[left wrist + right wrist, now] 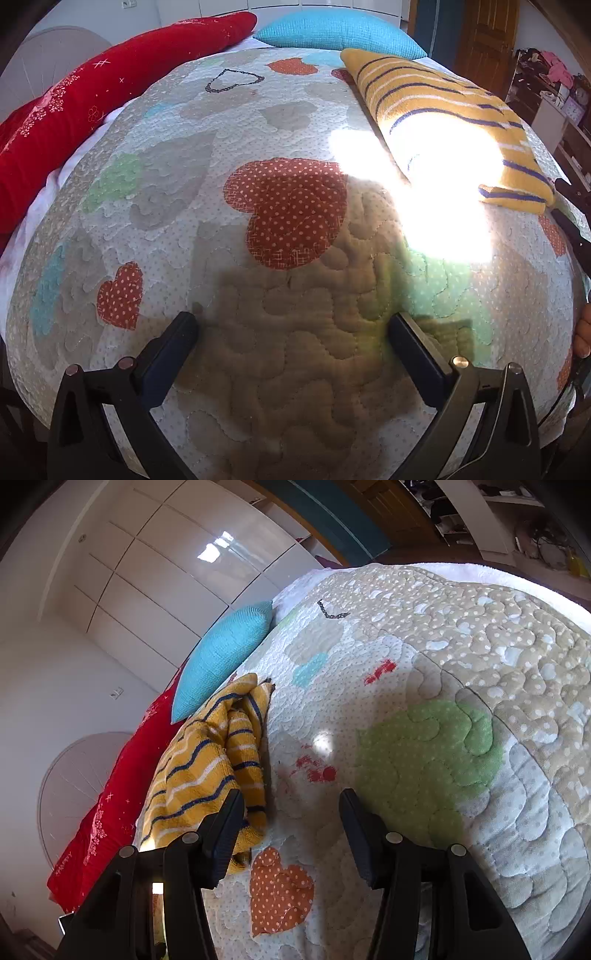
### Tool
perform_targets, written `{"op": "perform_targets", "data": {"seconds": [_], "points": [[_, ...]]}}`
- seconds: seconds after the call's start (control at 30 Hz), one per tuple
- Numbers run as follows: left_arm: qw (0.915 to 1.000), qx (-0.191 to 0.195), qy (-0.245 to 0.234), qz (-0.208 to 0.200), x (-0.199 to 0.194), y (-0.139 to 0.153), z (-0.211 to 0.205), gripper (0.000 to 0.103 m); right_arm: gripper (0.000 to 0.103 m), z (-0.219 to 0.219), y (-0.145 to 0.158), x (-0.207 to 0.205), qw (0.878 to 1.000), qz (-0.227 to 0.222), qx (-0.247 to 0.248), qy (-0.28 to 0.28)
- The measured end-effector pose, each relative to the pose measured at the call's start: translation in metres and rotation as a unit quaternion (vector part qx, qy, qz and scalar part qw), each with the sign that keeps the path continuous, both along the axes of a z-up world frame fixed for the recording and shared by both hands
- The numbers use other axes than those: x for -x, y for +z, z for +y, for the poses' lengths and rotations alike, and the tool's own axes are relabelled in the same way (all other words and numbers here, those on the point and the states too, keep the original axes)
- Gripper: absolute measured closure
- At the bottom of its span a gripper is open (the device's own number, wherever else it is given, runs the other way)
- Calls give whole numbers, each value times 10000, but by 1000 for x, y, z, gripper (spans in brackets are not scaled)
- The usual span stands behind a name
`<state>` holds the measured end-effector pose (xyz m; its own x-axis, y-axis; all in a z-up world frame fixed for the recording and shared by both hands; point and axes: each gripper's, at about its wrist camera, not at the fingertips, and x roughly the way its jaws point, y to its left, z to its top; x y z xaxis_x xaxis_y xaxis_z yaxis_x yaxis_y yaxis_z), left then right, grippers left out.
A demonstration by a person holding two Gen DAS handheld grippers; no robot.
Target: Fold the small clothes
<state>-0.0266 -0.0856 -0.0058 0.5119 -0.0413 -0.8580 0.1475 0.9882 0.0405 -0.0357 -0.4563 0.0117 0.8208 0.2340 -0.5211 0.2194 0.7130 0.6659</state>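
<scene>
My left tool [293, 326] hangs over the bed's quilted cover [177, 206], a pale patchwork with stitched hearts, and its jaws stand wide apart with nothing between them but quilt. Just ahead of it lies the big red heart patch with white dots [288, 210], half in shadow.

The task's thing, a yellow knitted garment with navy and white stripes [443, 122], lies folded flat toward the bed's right edge in this view, well apart from my left tool, with a bright patch of sunlight washing out its near half. Its near end sits close to the bed's right side.

My right tool [291, 805] is also spread open and holds nothing. Its left finger [225, 834] stands in front of the yellow garment's near edge; I cannot tell whether it touches the knit. The other finger is over bare quilt beside a green patch [424, 753]. A small orange dotted heart patch [280, 890] lies just below the gap.

At the head of the bed rest a turquoise knitted cushion [340, 33] and a long red velvet pillow with white embroidery [92, 96].
</scene>
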Motion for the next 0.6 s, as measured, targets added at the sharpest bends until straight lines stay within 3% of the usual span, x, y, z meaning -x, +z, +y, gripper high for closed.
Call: {"op": "perform_targets", "data": {"seconds": [0.6], "points": [[9988, -399, -1, -271, 13, 2, -9, 0, 46, 0, 0, 2, 10000, -37, -44, -31]]}}
